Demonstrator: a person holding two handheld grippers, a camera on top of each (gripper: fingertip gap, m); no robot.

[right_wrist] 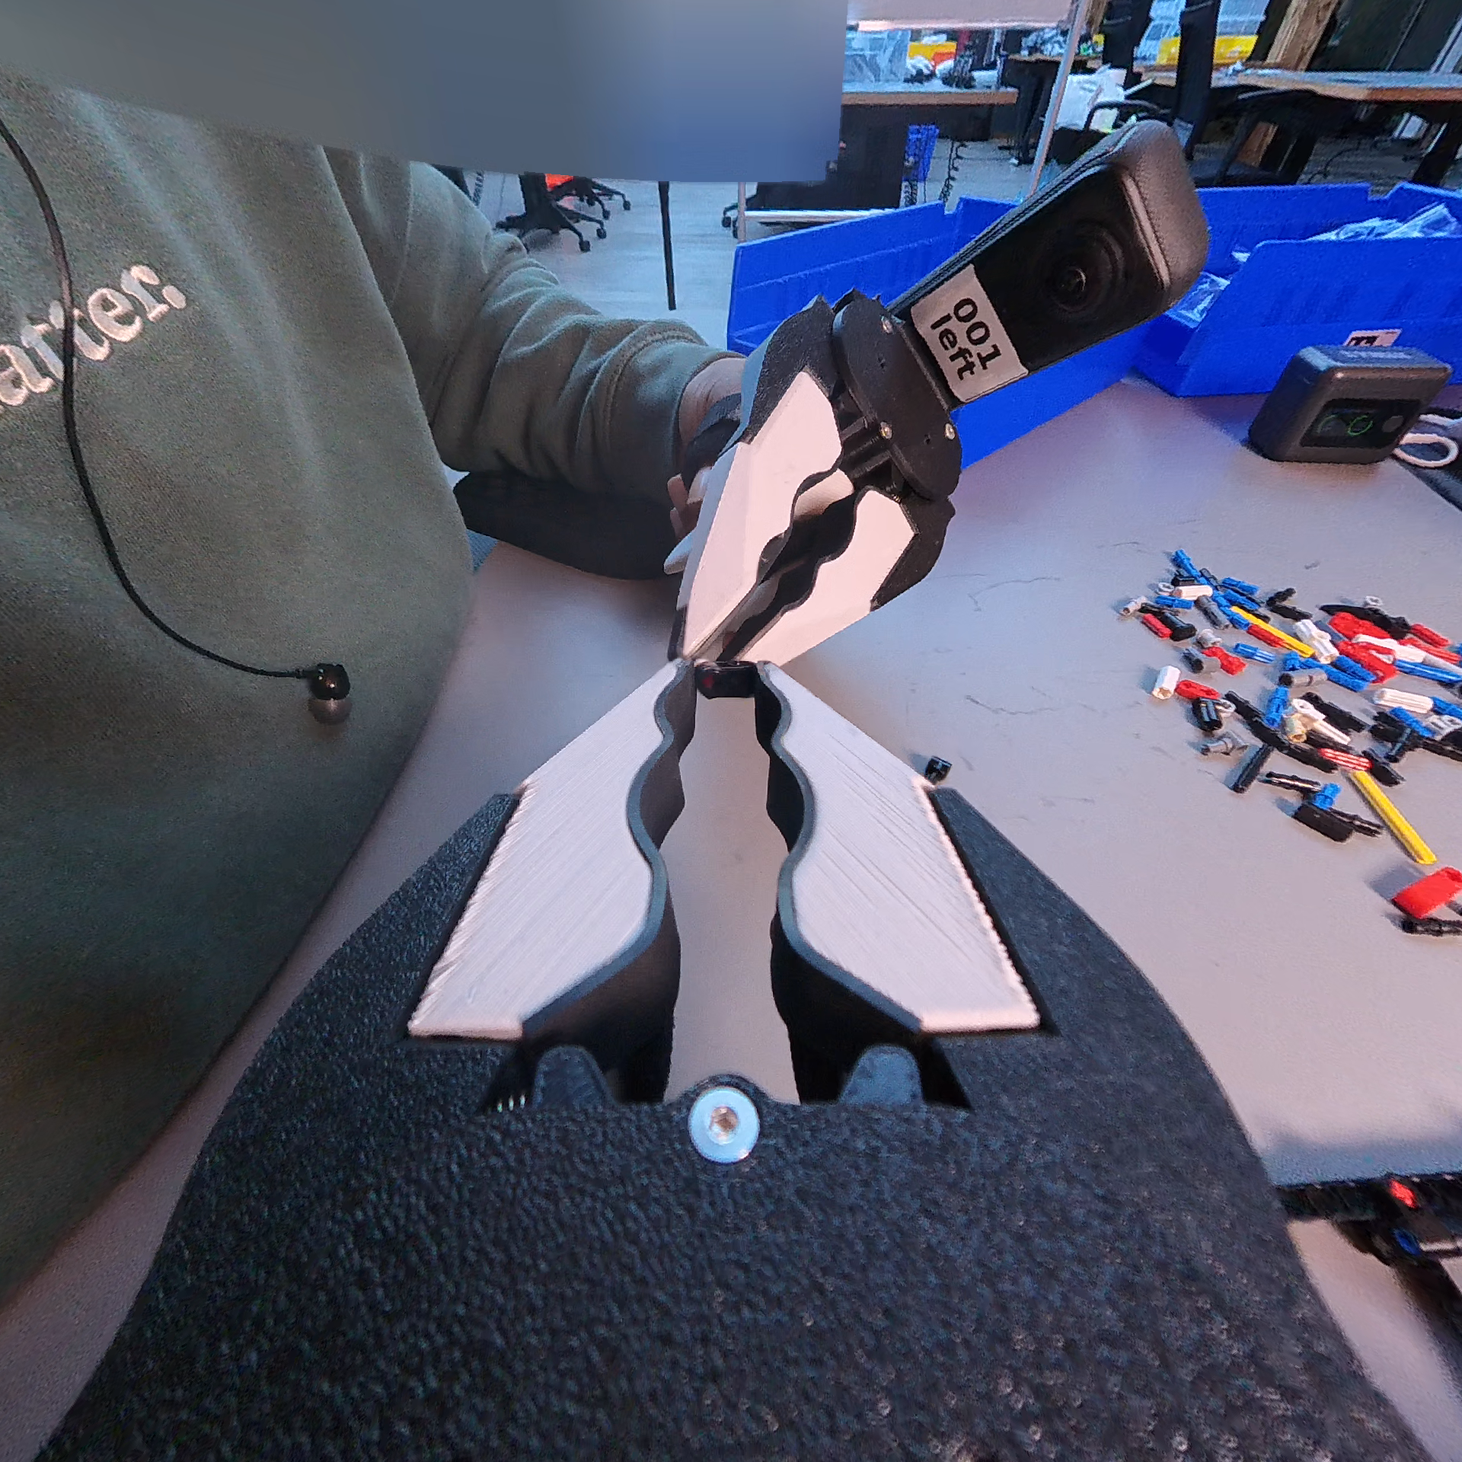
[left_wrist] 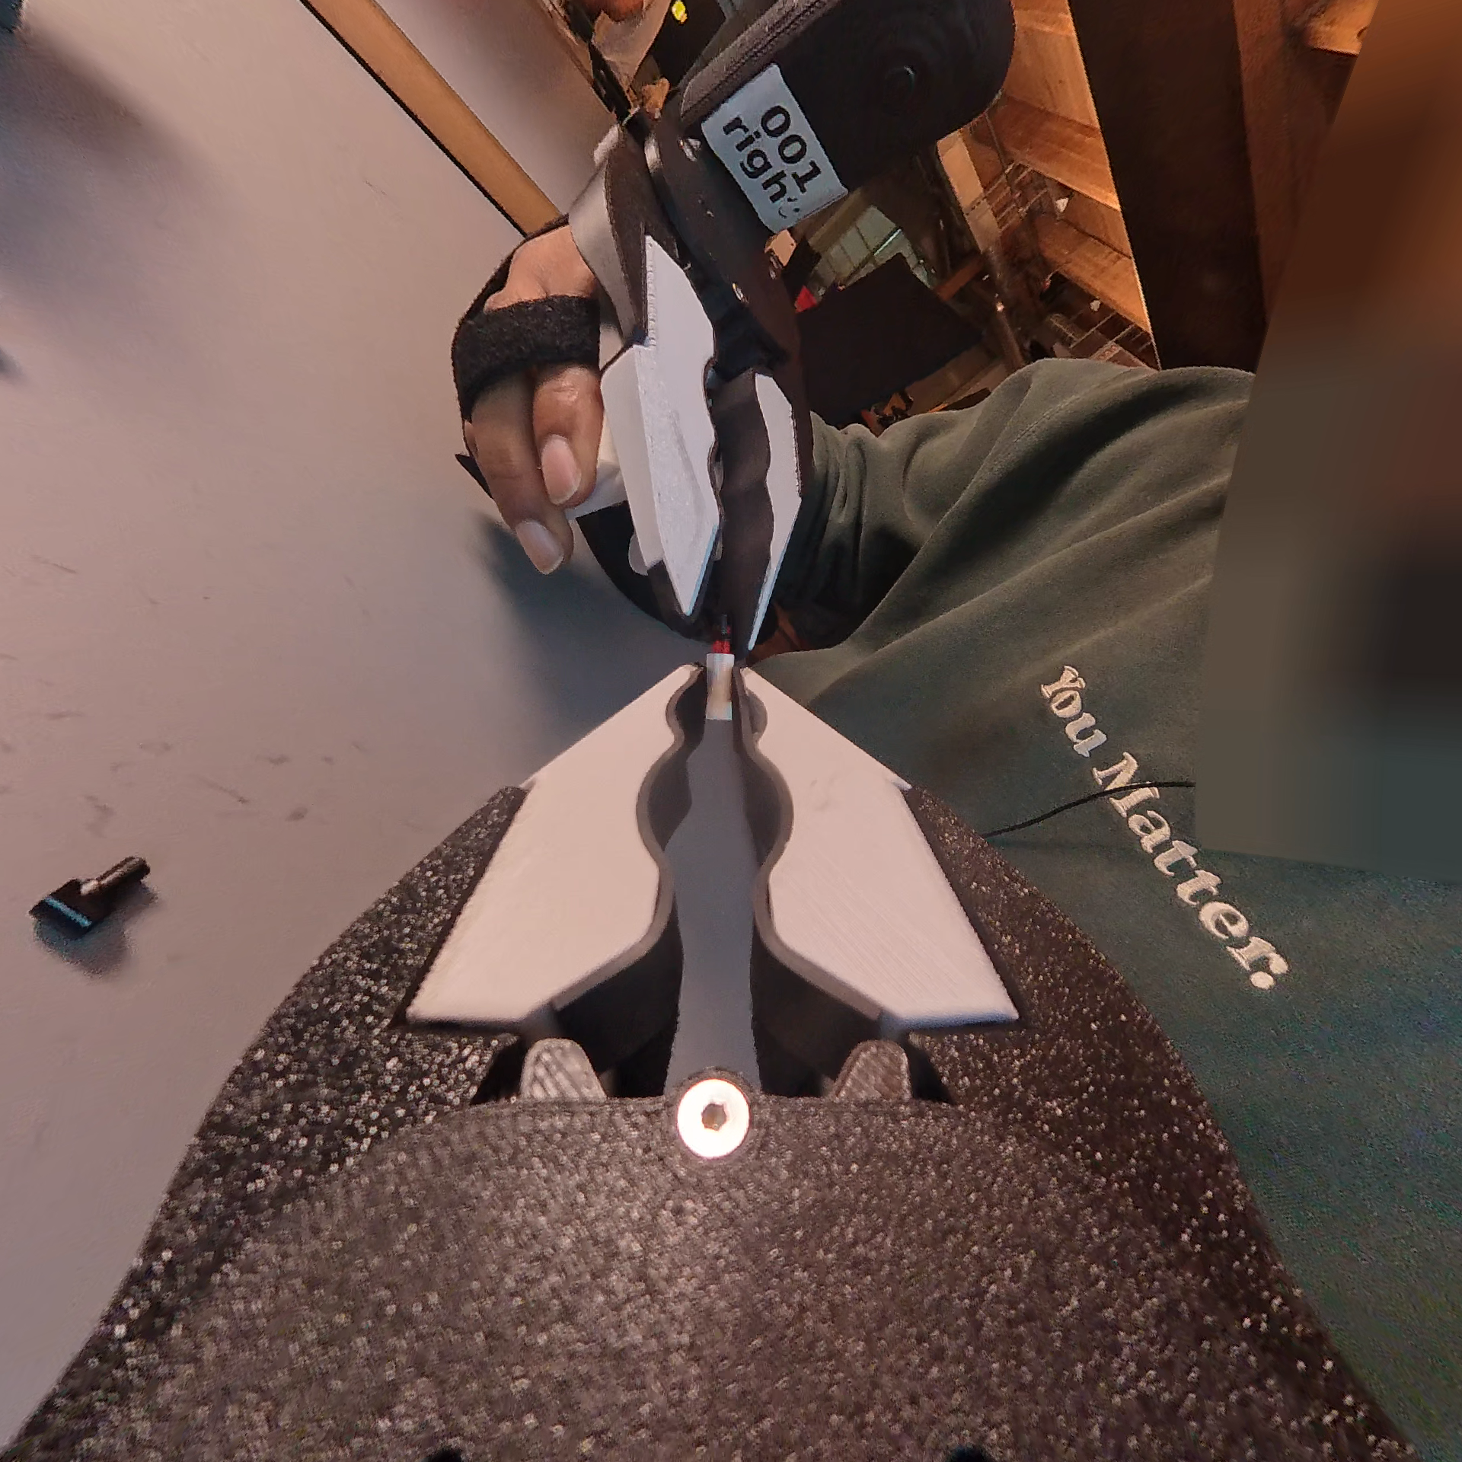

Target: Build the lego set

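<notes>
My left gripper (left_wrist: 719,682) is shut on a small white lego piece (left_wrist: 719,690), held up in the air tip to tip with the other gripper. My right gripper (right_wrist: 721,674) is shut on a small black lego piece (right_wrist: 724,680) with a red spot. In the left wrist view the right gripper (left_wrist: 724,629) comes down from above, a bit of red and black showing at its tips against the white piece. In the right wrist view the left gripper (right_wrist: 712,653) meets the black piece from above. The two pieces touch; how they join is hidden.
A pile of loose red, blue, black, white and yellow lego parts (right_wrist: 1313,680) lies on the grey table (right_wrist: 1068,712) at the right. Blue bins (right_wrist: 1305,277) and a dark device (right_wrist: 1345,403) stand behind it. A lone black part (left_wrist: 89,894) lies at left. The person's green sweatshirt (right_wrist: 198,514) is close.
</notes>
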